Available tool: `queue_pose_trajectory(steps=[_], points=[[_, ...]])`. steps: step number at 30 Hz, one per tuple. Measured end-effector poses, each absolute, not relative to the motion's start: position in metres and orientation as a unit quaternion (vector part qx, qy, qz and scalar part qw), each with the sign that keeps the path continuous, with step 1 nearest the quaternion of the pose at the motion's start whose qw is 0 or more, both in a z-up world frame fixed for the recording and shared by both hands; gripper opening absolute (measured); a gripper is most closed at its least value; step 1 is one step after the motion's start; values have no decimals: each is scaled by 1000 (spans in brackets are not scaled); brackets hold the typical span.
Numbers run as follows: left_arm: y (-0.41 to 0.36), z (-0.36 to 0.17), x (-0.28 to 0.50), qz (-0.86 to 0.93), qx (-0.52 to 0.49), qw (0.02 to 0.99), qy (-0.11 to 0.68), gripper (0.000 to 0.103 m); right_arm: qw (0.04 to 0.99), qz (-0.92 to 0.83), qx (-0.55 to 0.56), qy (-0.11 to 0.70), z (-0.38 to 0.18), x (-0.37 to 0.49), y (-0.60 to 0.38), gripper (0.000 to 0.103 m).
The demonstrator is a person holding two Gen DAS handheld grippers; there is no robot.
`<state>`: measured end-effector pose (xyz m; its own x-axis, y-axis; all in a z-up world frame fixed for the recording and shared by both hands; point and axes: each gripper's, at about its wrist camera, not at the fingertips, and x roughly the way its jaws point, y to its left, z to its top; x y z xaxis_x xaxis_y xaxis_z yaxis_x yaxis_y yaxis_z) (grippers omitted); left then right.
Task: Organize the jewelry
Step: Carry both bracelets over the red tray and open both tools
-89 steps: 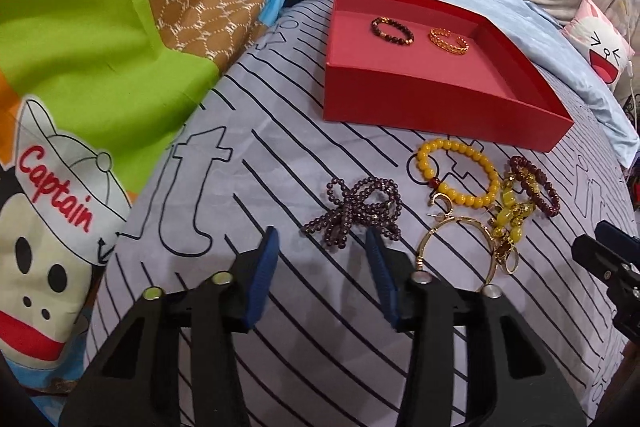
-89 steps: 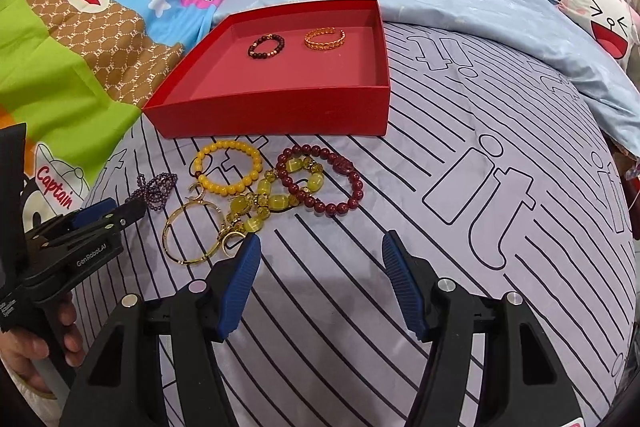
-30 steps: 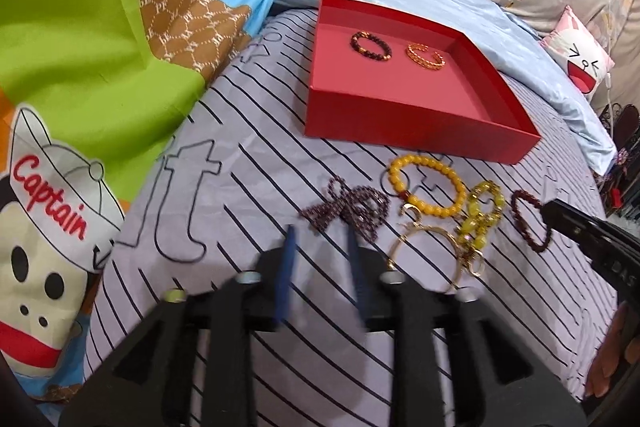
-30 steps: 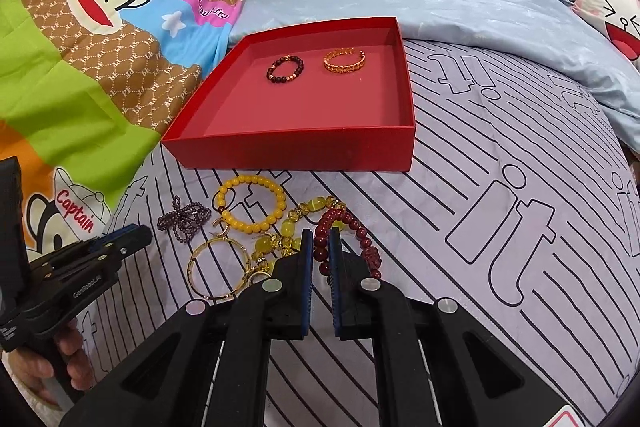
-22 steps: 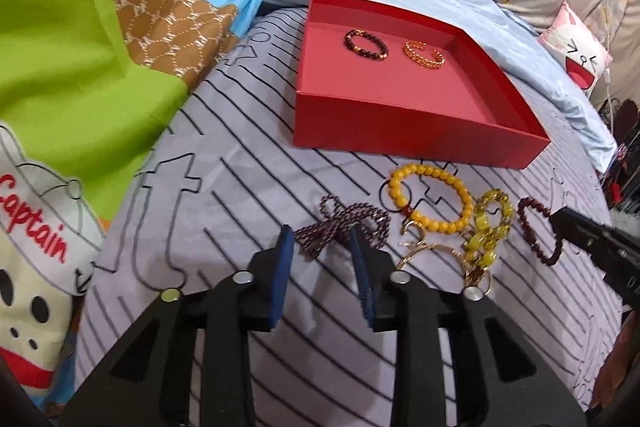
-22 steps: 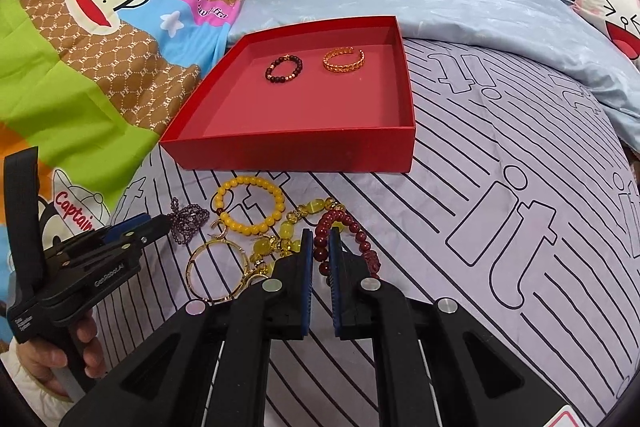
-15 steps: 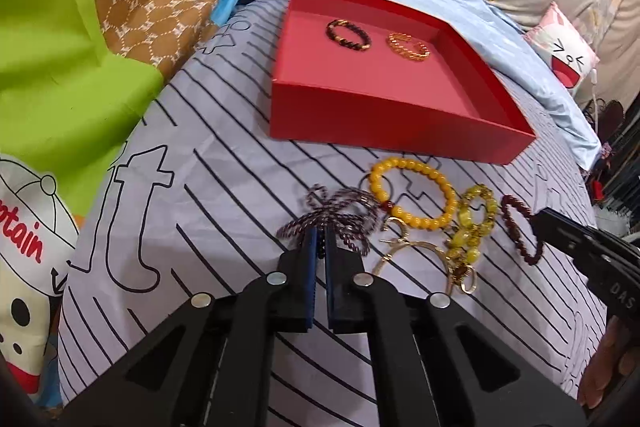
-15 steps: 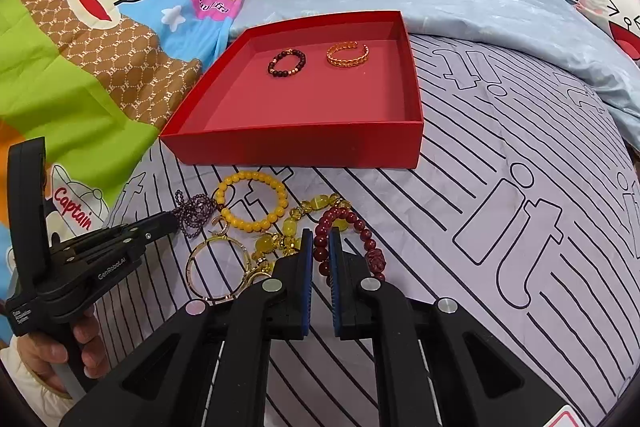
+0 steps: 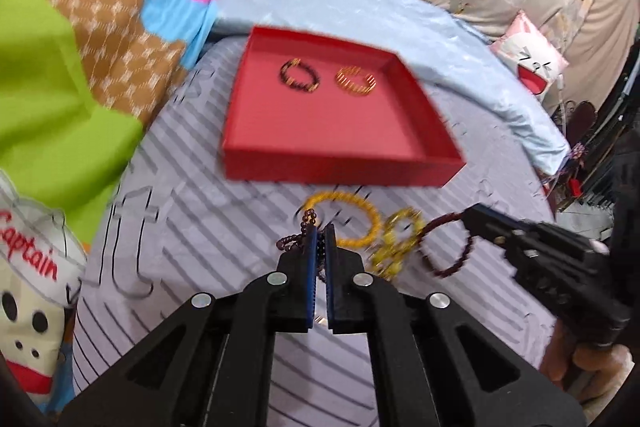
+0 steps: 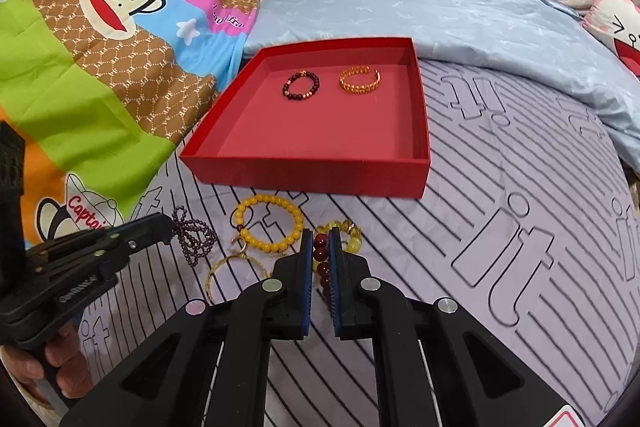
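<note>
Left claw (image 9: pixel 319 247) pinches the dark purple small-bead strand (image 10: pixel 192 233); right claw (image 10: pixel 321 251) clamps the dark red round-bead bracelet (image 9: pixel 446 247). Both hang just above the bed, near the shallow red cardboard tray (image 10: pixel 320 171). Carry each clear over the near wall, lower to the floor, then release.

Both tongs (image 9: pixel 319 239) (image 10: pixel 321 241) clamped tight, side by side

Matt red cardboard tray (image 10: pixel 320 171) on striped cloth bedsheet (image 10: pixel 520 227); glossy yellow bead bracelet (image 10: pixel 269 223); shiny gold metal ring (image 10: pixel 359 79); matt black plastic grippers
</note>
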<state>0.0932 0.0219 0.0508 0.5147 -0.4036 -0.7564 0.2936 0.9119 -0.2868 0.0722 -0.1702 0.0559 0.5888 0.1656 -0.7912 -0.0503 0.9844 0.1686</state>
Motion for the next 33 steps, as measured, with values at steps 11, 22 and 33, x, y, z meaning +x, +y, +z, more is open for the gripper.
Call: queue_pose_trajectory(steps=[11, 22, 33], points=[[-29, 109, 168, -261, -64, 882, 388, 3, 903, 63, 51, 423, 86, 146, -180, 7], [-27, 99, 239, -229, -59, 890, 390, 3, 904, 61, 45, 420, 79, 207, -184, 2], [-4, 58, 236, -189, -49, 887, 419, 4, 891, 54, 65, 446, 50, 193, -195, 3]])
